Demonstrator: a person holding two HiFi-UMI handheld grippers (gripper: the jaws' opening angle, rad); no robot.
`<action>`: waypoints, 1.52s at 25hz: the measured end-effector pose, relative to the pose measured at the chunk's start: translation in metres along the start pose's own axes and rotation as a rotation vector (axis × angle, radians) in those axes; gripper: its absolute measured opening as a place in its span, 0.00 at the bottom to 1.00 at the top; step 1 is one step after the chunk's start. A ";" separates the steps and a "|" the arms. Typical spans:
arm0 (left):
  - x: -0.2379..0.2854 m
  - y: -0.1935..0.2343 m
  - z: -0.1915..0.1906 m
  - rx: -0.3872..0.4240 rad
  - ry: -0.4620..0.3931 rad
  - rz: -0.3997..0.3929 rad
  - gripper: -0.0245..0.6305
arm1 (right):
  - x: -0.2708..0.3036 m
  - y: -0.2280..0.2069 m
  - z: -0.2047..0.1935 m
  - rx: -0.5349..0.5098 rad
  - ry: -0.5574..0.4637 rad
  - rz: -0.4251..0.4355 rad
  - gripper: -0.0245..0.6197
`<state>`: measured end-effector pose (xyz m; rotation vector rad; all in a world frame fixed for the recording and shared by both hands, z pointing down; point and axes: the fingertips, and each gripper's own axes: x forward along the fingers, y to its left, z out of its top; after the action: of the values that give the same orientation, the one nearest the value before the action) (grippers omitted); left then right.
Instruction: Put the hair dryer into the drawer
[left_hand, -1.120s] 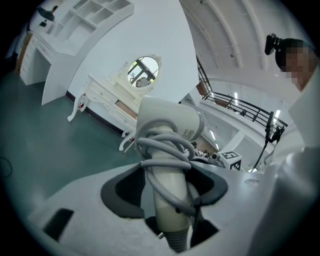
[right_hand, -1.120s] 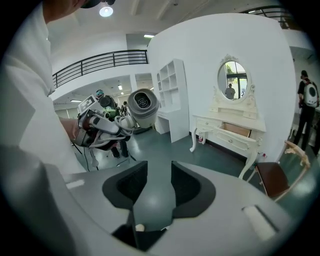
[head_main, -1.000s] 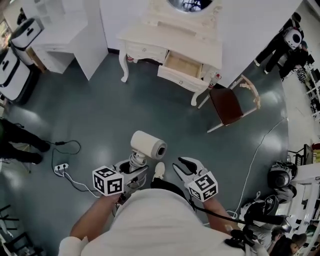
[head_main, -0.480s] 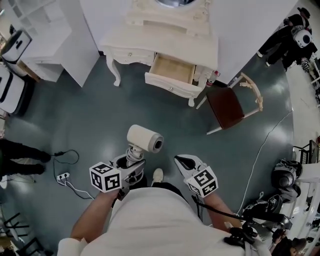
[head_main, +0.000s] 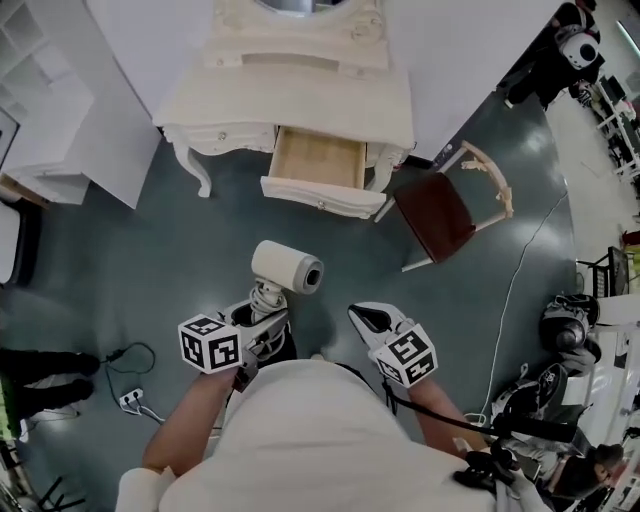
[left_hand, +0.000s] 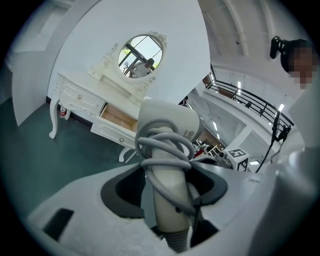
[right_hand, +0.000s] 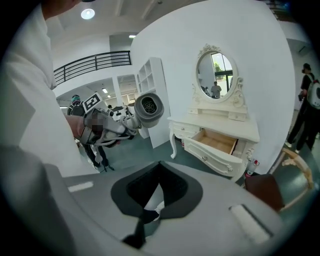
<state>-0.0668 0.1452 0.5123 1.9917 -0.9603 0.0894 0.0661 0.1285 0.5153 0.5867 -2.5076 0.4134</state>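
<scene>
Lower centre, the left gripper (head_main: 262, 318) clamps the hair dryer (head_main: 287, 266) by its handle; the right gripper (head_main: 365, 318) is closed and empty. Upper centre, the drawer (head_main: 320, 195) stands open.

A person in a white top (head_main: 310, 440) works with a pale grey left gripper (head_main: 263, 318) and right gripper (head_main: 366, 319). Each has dark-lined jaws and a white cube (head_main: 212, 343) printed with black square markers. A black cable (head_main: 440, 419) runs back from the right one.
</scene>
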 end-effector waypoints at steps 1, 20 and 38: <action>0.005 0.009 0.014 0.011 0.014 -0.007 0.41 | 0.006 -0.007 0.012 0.004 -0.003 -0.014 0.03; 0.088 0.161 0.171 0.130 0.232 -0.064 0.41 | 0.123 -0.093 0.142 0.028 0.042 -0.158 0.03; 0.225 0.230 0.229 0.255 0.496 0.076 0.41 | 0.157 -0.229 0.189 0.031 -0.007 -0.093 0.03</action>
<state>-0.1275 -0.2286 0.6265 2.0175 -0.7229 0.7444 -0.0240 -0.1938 0.4873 0.7149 -2.4728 0.4168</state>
